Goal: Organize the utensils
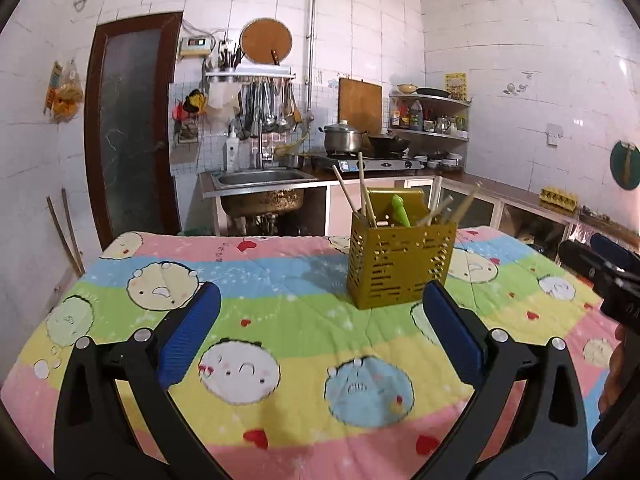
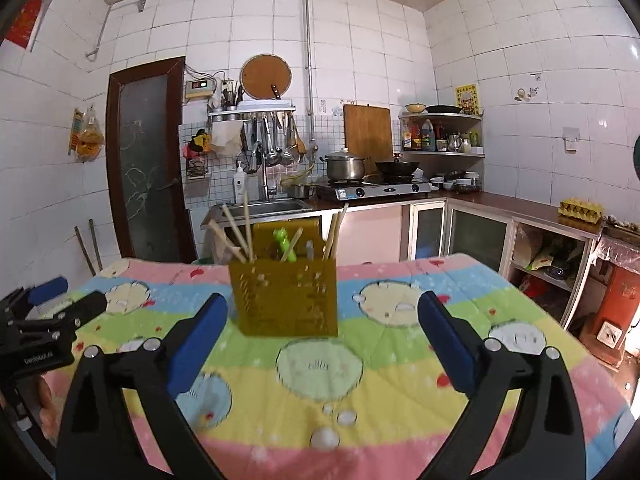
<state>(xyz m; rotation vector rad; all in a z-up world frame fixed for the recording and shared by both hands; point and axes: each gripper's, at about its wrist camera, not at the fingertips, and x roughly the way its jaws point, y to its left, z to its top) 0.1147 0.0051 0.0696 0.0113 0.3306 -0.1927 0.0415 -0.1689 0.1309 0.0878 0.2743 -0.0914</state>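
A yellow perforated utensil holder (image 1: 400, 266) (image 2: 285, 298) stands upright on the cartoon-print table cover (image 1: 280, 280) (image 2: 400, 360). Several wooden chopsticks (image 1: 362, 190) (image 2: 240, 234) and a green-handled utensil (image 1: 401, 210) (image 2: 285, 244) stick out of it. My left gripper (image 1: 320, 306) hangs open in front of the holder, blue pads wide apart, nothing between them. My right gripper (image 2: 322, 316) is open too, short of the holder and empty. Each gripper shows at the edge of the other's view.
Behind the table run a steel sink (image 1: 262, 178), a gas stove with a pot (image 1: 344, 138) and wok, and a corner shelf (image 2: 442, 136) with bottles. A dark door (image 1: 128, 128) stands at the left. An egg tray (image 2: 580, 211) rests on the right counter.
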